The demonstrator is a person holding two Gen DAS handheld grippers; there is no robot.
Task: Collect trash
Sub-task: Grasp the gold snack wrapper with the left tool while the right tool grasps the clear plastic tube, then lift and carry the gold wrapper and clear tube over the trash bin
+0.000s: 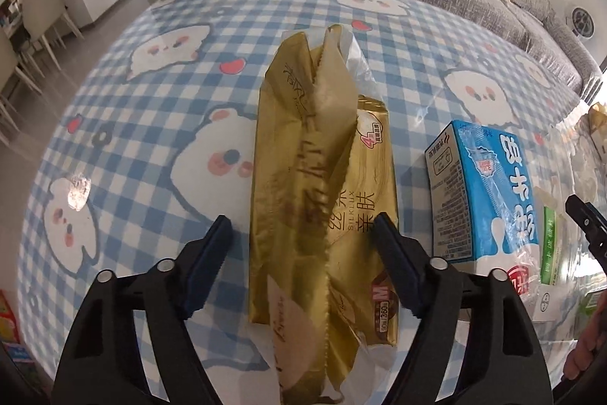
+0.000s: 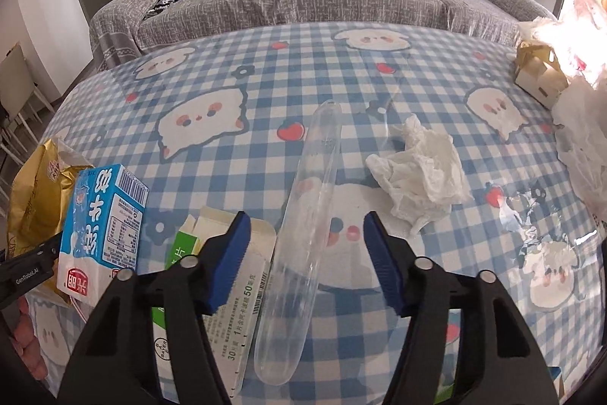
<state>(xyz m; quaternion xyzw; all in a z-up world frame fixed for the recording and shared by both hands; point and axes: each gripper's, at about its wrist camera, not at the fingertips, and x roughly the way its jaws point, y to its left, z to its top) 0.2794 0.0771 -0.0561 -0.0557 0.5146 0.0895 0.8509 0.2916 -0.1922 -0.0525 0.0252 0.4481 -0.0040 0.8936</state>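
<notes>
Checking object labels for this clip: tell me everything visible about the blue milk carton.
The milk carton is a small rectangular paper box, light blue and white, with large white Chinese characters, a barcode, a printed panel of small text and a red logo near its base. It stands upright on the checked tablecloth, apparently intact, with crinkled clear plastic clinging to its front. A gold wrapper lies to one side and a flattened green-and-white box to the other; whether either touches it is unclear. Neither gripper holds it.

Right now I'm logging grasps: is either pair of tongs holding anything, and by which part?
Nothing is held. The left tongs stand open astride the gold wrapper; the right tongs stand open astride the clear plastic tube.
</notes>
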